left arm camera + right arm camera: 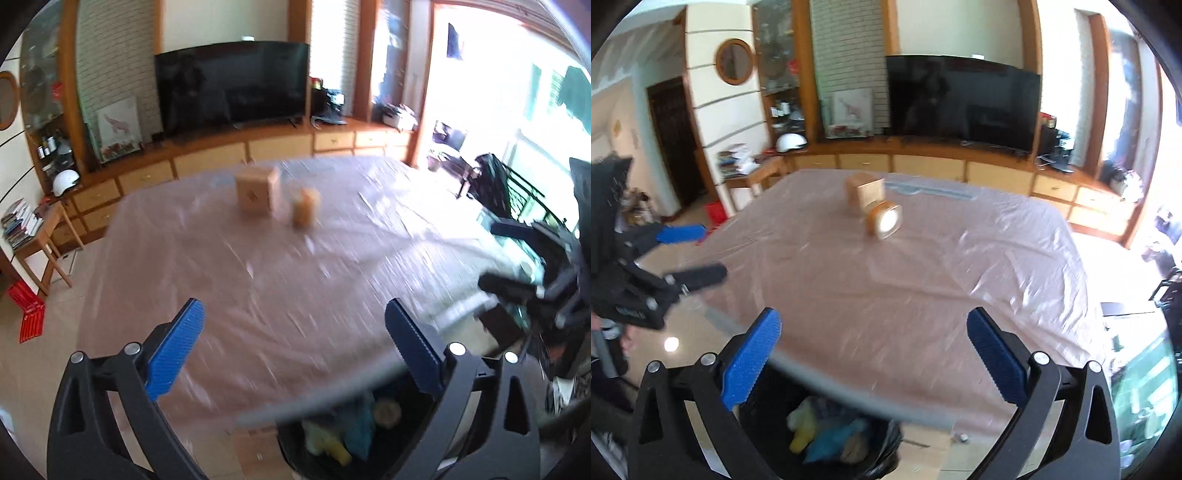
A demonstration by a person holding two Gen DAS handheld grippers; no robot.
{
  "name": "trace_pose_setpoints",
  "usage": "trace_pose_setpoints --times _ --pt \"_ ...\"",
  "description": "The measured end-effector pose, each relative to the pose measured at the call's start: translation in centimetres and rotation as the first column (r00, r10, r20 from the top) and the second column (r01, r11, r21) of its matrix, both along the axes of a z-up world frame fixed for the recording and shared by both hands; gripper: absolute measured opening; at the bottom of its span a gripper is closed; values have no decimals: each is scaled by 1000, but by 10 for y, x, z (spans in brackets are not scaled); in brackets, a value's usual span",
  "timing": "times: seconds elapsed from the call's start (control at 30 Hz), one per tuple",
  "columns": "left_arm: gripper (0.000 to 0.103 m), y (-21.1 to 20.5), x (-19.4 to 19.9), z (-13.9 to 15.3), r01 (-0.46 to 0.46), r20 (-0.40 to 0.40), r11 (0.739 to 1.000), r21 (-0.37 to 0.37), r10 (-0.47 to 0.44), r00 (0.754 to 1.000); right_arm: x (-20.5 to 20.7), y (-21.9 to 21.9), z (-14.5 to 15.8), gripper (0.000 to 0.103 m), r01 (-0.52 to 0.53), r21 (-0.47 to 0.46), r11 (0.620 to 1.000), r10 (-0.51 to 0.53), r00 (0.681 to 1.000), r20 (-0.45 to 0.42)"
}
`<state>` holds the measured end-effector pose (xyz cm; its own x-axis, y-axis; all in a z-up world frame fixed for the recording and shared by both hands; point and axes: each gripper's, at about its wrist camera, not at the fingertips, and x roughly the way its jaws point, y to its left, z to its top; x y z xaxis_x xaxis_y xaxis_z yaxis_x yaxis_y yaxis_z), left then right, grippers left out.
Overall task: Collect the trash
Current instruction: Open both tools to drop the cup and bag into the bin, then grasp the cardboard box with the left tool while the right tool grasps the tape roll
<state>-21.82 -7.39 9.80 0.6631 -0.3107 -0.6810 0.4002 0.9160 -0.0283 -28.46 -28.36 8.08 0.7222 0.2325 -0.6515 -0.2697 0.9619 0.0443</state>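
A black-lined trash bin (332, 439) sits on the floor below the near table edge, holding yellow, blue and beige trash (343, 432); it also shows in the right wrist view (827, 439). My left gripper (295, 325) is open and empty above the table edge and bin. My right gripper (875, 332) is open and empty, also over the table edge. The left gripper shows at the left of the right wrist view (690, 254), the right gripper at the right of the left wrist view (517, 258). Both views are motion-blurred.
The table (280, 280) has a pinkish plastic cover. A wooden box (866, 197) and a small round wooden-framed lamp or clock (884, 221) stand at its far middle. A TV cabinet (960, 162) runs behind. A side table with books (33, 229) is at left.
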Motion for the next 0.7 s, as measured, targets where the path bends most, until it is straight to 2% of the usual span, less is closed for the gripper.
trace_pose_setpoints --times 0.07,0.17,0.3,0.43,0.63,0.7 --pt "99 1 27 6 -4 10 1000 0 4 1000 21 8 0 99 4 -15 1000 -4 1000 -17" --pt "99 -3 65 6 -4 16 999 37 3 1000 49 26 -5 99 -34 -21 999 33 999 -27" --pt "99 -9 122 1 12 -17 999 48 -11 1000 95 49 -18 99 -22 -44 999 17 995 -94" --pt "99 -15 162 -11 24 -54 998 50 -21 998 133 56 -31 99 24 18 1000 -21 986 -166" --pt "99 -24 214 -33 53 -108 997 53 -47 993 186 61 -57 88 107 88 990 -79 958 -274" --pt "99 -28 224 -39 67 -121 996 58 -60 991 196 63 -64 79 132 95 987 -98 950 -295"
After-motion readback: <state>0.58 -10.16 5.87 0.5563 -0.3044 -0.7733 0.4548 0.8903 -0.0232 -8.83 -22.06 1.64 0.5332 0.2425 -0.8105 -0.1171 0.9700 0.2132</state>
